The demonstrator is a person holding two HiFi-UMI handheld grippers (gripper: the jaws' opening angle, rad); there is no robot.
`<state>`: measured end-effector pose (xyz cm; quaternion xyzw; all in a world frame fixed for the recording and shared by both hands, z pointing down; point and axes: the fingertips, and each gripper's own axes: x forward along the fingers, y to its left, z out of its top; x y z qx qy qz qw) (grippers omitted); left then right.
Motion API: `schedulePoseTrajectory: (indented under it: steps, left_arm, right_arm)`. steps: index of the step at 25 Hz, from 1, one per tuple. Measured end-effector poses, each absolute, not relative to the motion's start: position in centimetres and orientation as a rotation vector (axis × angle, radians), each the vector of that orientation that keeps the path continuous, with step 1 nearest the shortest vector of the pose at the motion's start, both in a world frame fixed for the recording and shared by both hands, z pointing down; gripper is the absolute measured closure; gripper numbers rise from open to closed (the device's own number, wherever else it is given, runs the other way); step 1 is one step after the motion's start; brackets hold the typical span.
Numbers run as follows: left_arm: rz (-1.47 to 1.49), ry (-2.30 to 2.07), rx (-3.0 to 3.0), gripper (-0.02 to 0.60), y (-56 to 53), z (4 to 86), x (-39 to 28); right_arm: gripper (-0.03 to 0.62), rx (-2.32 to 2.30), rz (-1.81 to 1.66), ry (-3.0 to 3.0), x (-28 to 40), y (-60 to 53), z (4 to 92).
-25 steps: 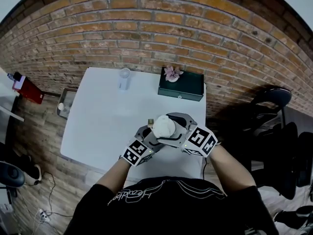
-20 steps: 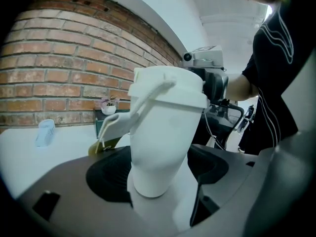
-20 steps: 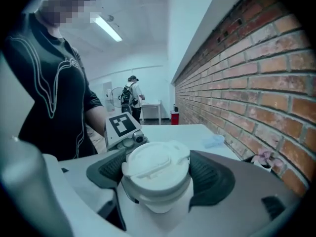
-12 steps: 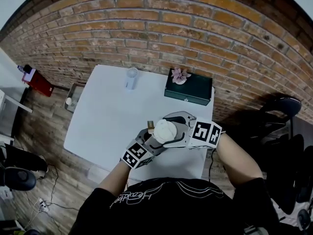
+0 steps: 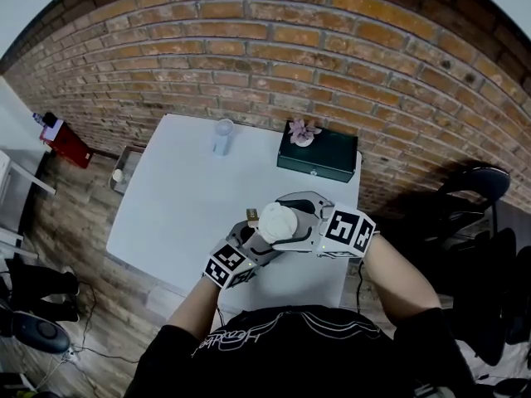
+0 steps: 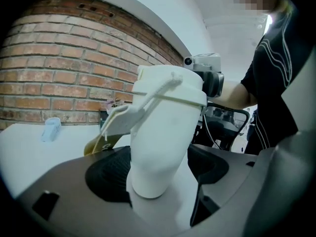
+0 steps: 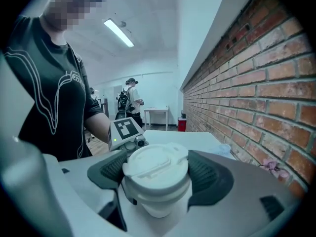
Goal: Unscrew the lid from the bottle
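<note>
The left gripper (image 6: 159,176) is clamped on the narrow lower body of the white bottle (image 6: 165,132) and holds it tilted above the near part of the white table (image 5: 178,201). The right gripper (image 7: 158,176), jaws set wide and closing, has both pads against the sides of the bottle's white lid (image 5: 278,217), which sits on the bottle.
</note>
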<state>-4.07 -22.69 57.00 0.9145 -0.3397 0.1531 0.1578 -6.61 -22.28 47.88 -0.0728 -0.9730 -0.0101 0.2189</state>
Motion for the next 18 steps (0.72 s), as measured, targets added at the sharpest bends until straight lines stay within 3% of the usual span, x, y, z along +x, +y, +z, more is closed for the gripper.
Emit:
schedulePoseTrajectory:
  steps: [18]
  left_arm:
    - [0.313, -1.136, 2.559, 0.206, -20.3, 54.3, -8.1]
  right_arm:
    - [0.223, 0.076, -0.059, -2.879, -5.0, -22.7, 40.3]
